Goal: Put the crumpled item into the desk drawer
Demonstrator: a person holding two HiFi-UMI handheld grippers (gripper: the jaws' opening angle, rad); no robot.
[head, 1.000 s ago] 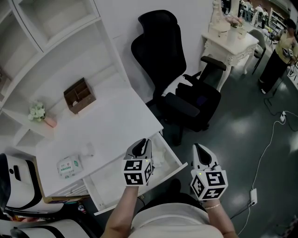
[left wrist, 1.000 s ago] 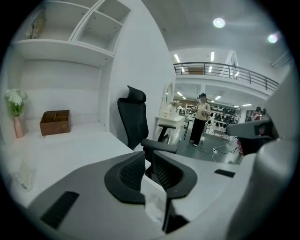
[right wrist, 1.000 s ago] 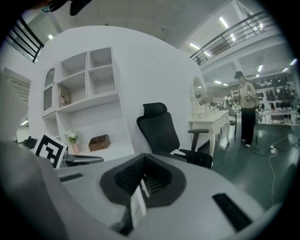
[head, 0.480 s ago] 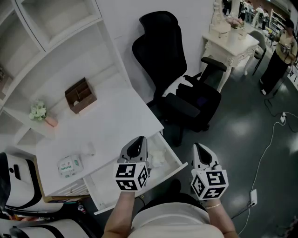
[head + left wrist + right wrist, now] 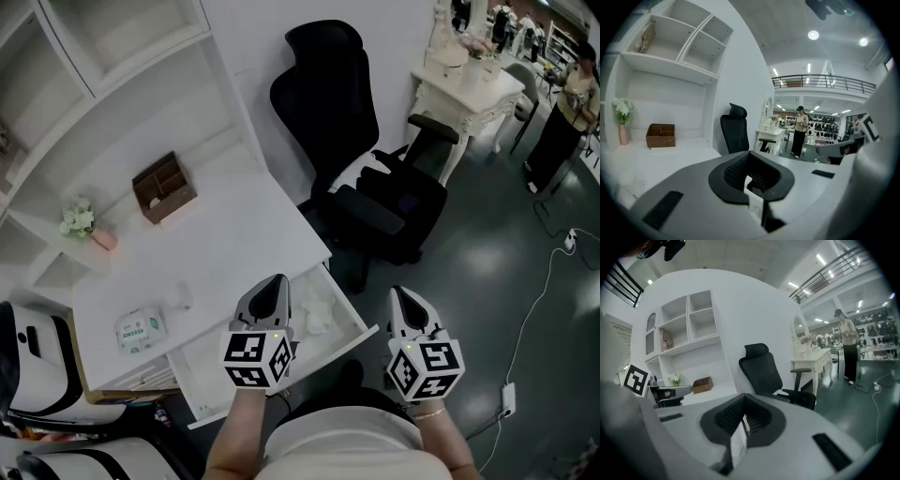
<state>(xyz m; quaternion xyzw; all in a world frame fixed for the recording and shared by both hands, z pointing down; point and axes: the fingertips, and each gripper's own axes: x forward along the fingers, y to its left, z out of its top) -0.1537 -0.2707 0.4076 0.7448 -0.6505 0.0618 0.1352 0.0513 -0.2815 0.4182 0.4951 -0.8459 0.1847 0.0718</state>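
White desk (image 5: 225, 246): wooden box (image 5: 164, 187), wipes pack (image 5: 140, 330); black chair (image 5: 361, 173) beside open drawer (image 5: 212, 362)

Head view steeply down over desk (image 5: 216, 253); both gripper views level, facing chair (image 5: 733, 135), shared across all.

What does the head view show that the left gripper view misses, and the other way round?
Head view only: the open drawer with the crumpled item lying inside, and a wipes pack on the desk. Left gripper view only: the balcony railing and ceiling lights. Both: the brown box, the black chair and the flower vase.
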